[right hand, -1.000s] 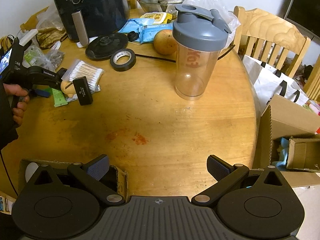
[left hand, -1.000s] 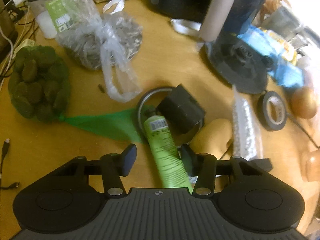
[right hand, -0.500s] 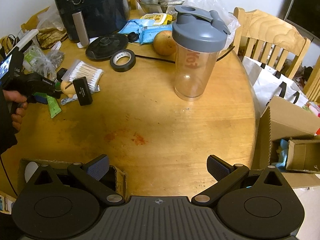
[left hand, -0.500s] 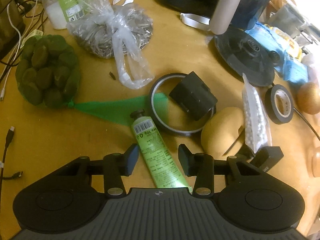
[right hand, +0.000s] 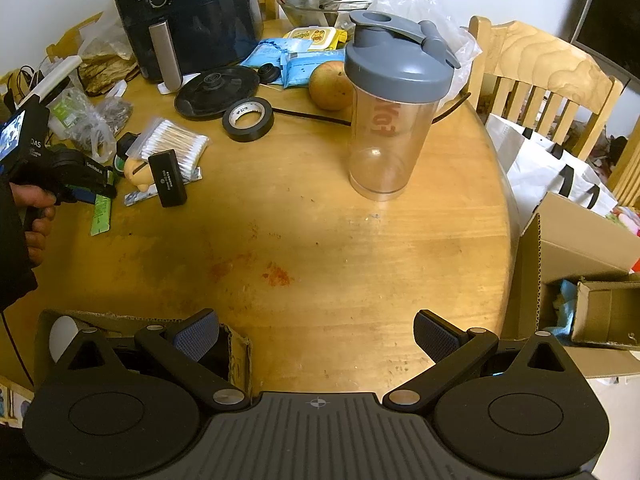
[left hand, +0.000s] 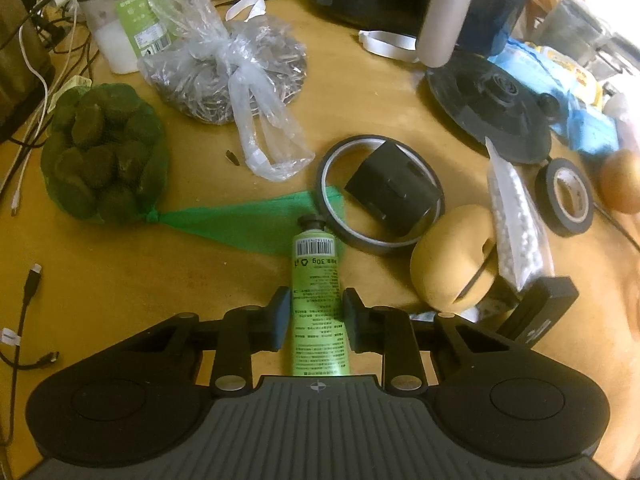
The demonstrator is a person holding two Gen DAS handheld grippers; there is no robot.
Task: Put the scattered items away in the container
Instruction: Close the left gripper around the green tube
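A light green tube (left hand: 318, 312) with a black cap lies on the wooden table (right hand: 340, 248), pointing away from me. My left gripper (left hand: 316, 312) has its jaws closing, and both pads touch the tube's sides. In the right wrist view the left gripper (right hand: 92, 196) sits at the table's left, held by a hand (right hand: 36, 216), with the tube (right hand: 100, 212) sticking out below it. My right gripper (right hand: 316, 336) stands wide open over the table's near edge, nothing between its fingers. An open cardboard box (right hand: 236, 344) sits under its left finger.
Close around the tube lie a green net bag (left hand: 100, 152), a tape ring (left hand: 380, 196), a yellow toy (left hand: 452, 256), a bag of cotton swabs (right hand: 176, 142) and a small black box (right hand: 168, 178). Farther off stand a shaker bottle (right hand: 394, 120) and an air fryer (right hand: 184, 12).
The left gripper's jaws have narrowed onto the green tube, which now lines up straight between them. The view has drawn back slightly toward me. The right gripper has not moved.
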